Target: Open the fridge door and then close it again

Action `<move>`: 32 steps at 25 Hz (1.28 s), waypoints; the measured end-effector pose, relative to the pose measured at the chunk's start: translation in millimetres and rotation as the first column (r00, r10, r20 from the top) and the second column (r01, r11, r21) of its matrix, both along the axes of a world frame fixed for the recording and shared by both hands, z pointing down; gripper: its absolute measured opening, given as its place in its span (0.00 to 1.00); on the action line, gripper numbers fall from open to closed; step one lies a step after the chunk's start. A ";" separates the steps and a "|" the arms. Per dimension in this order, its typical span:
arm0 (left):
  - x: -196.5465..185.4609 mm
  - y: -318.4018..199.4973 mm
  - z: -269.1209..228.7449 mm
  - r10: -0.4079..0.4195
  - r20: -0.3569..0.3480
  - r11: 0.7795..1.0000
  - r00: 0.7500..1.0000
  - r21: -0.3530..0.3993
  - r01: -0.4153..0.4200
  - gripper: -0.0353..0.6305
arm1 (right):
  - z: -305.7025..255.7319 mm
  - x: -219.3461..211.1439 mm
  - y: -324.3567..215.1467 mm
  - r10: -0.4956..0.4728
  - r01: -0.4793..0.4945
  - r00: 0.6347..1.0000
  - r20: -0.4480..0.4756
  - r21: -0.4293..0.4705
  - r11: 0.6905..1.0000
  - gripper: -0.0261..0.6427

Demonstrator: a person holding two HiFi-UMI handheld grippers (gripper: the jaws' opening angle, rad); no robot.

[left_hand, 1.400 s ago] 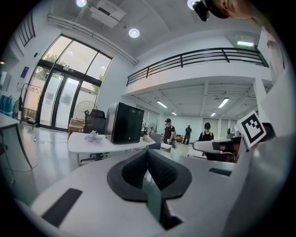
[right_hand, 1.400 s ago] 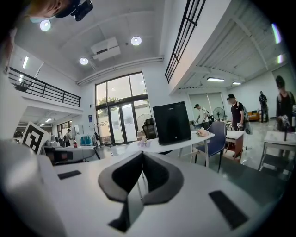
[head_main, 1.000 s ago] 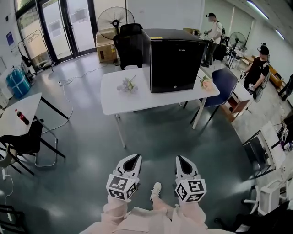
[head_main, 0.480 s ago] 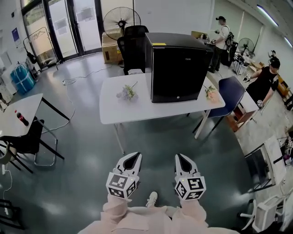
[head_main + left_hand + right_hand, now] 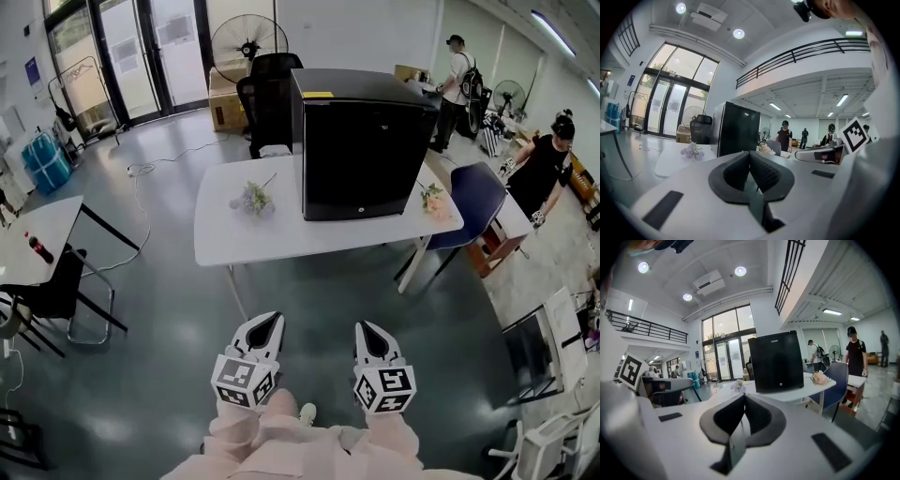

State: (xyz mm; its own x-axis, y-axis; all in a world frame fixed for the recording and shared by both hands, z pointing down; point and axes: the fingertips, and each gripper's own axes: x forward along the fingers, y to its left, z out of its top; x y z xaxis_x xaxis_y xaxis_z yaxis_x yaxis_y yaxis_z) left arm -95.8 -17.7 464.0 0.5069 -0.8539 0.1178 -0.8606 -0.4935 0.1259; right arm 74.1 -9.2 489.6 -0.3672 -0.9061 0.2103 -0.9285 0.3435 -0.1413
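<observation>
A small black fridge (image 5: 361, 145) stands with its door closed on a white table (image 5: 272, 239) ahead of me; it also shows in the left gripper view (image 5: 736, 129) and the right gripper view (image 5: 776, 362). My left gripper (image 5: 268, 323) and right gripper (image 5: 366, 330) hover side by side over the floor, well short of the table. Both point toward the fridge with jaws shut and nothing between them.
Flower bunches lie on the table left (image 5: 250, 199) and right (image 5: 433, 198) of the fridge. A blue chair (image 5: 473, 202) stands at the table's right end, a black office chair (image 5: 267, 94) behind it. People stand at the back right (image 5: 459, 75). Another table (image 5: 37, 234) is at left.
The table and fridge have drawn nearer and larger in the head view as I walk toward them. Both grippers keep their shut jaws and side-by-side pose.
</observation>
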 end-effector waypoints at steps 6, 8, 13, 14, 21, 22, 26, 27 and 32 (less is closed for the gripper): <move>4.3 -18.0 10.3 -0.008 -0.004 0.999 1.000 -0.034 0.008 0.07 | 6.9 10.2 -17.9 0.018 -0.019 1.000 -0.024 -0.025 1.000 0.06; 6.6 -27.2 14.2 -0.004 -0.006 0.999 1.000 -0.040 0.004 0.07 | 9.0 13.7 -25.5 0.025 -0.026 0.999 -0.027 -0.028 0.999 0.06; 16.1 -55.1 17.6 0.024 -0.004 0.999 1.000 -0.043 -0.025 0.07 | 10.0 19.9 -51.0 0.044 -0.044 0.999 -0.033 -0.026 0.999 0.06; 18.5 -61.3 17.0 0.031 -0.001 0.999 1.000 -0.043 -0.031 0.07 | 8.7 20.4 -57.0 0.045 -0.045 0.998 -0.033 -0.024 0.999 0.06; 34.0 -110.8 10.2 0.070 0.024 0.997 0.997 -0.033 -0.069 0.07 | -6.1 20.5 -105.7 0.028 -0.028 1.000 0.010 -0.003 1.000 0.06; 34.4 -118.6 9.3 0.070 0.024 0.997 0.997 -0.034 -0.069 0.07 | -7.4 20.8 -113.4 0.029 -0.029 1.000 0.010 -0.002 1.000 0.06; 35.1 -150.3 3.8 0.069 0.022 0.997 0.997 -0.028 -0.068 0.07 | -10.7 22.2 -146.2 0.032 -0.032 0.999 0.008 0.004 0.999 0.06; 35.8 -157.8 2.9 0.071 0.024 0.997 0.997 -0.028 -0.070 0.07 | -11.6 23.2 -154.4 0.035 -0.035 0.999 0.009 0.005 0.999 0.06; 36.9 -191.7 -3.7 0.081 0.029 0.996 0.996 -0.027 -0.081 0.07 | -20.5 25.7 -191.2 0.048 -0.048 0.999 0.001 0.020 0.999 0.06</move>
State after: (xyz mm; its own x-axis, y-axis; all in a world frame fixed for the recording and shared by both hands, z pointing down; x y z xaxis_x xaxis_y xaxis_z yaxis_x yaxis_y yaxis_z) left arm -58.9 -209.4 460.2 0.5703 -0.8066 0.1554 -0.8214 -0.5587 0.1146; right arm 99.8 -200.4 469.2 -0.3237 -0.9265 0.1917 -0.9438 0.3017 -0.1351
